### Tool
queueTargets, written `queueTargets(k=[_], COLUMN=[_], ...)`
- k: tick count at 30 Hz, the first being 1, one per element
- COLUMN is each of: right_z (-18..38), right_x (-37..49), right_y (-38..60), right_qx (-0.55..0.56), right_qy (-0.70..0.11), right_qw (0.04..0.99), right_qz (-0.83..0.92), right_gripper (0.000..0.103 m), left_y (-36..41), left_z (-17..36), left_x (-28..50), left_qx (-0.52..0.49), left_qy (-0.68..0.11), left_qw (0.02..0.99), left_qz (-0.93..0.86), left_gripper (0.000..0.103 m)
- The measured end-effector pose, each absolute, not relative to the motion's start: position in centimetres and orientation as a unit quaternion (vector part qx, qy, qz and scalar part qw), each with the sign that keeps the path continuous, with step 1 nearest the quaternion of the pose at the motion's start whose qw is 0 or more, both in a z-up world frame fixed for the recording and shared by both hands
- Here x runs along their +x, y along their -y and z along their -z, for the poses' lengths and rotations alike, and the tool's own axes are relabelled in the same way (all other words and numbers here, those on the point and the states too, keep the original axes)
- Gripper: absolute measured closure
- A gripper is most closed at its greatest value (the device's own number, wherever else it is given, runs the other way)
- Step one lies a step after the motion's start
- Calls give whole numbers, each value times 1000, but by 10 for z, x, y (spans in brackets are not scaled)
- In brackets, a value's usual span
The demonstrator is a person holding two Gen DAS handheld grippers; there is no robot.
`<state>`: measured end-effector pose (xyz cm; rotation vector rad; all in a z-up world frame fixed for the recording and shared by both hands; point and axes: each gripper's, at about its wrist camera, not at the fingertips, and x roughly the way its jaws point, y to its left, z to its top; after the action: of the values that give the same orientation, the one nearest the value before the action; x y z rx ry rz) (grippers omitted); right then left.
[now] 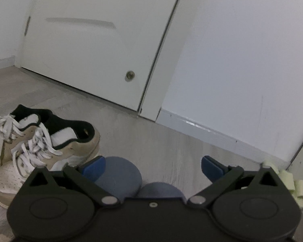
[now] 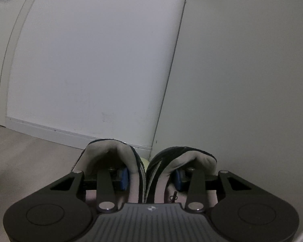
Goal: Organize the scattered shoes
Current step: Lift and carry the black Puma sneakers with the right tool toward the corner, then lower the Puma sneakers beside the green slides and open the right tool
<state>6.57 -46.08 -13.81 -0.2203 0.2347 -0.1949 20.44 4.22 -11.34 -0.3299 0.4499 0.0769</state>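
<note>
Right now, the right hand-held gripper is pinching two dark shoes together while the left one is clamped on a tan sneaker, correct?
Not quite. The left wrist view shows the left hand-held gripper open and holding nothing; the tan sneakers sit on the floor beside it. The rest stands: in the right wrist view, the right hand-held gripper pinches the two dark shoes together, one finger inside each.
</note>
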Motion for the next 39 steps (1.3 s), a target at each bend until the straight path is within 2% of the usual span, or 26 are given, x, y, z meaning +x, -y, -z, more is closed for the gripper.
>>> queueTargets(k=[6,14,16,23,26,32,37,39], right_z=[162,173,171,173,146,144,143,141], right_x=[81,151,147,154,128,126,122,121], right_y=[448,459,486,485,512,513,511,510], right_qx=[-102,-52,-48,-33,-31,-14,-11,-11], right_qy=[-147,-222,-235,-286,-297,-343,-351,-358], right_qw=[980,972,969,956,952,937,933,931], right_qz=[83,59,56,58,61,70,76,75], right_gripper=[60,60,60,60,61,67,66,62], left_y=[-37,-40,-41,-42,-43,-44,-45,-46], left_z=[122,124,124,123,124,123,122,122], left_x=[217,220,220,219,219,218,217,216], left_qx=[-158,-172,-176,-179,-183,-185,-187,-190], left_qy=[-248,-249,-249,-246,-245,-244,-239,-236], left_qw=[955,952,952,952,952,952,953,953], left_qz=[-38,-37,-35,-31,-31,-25,-22,-21], left_gripper=[1,1,1,1,1,1,1,1])
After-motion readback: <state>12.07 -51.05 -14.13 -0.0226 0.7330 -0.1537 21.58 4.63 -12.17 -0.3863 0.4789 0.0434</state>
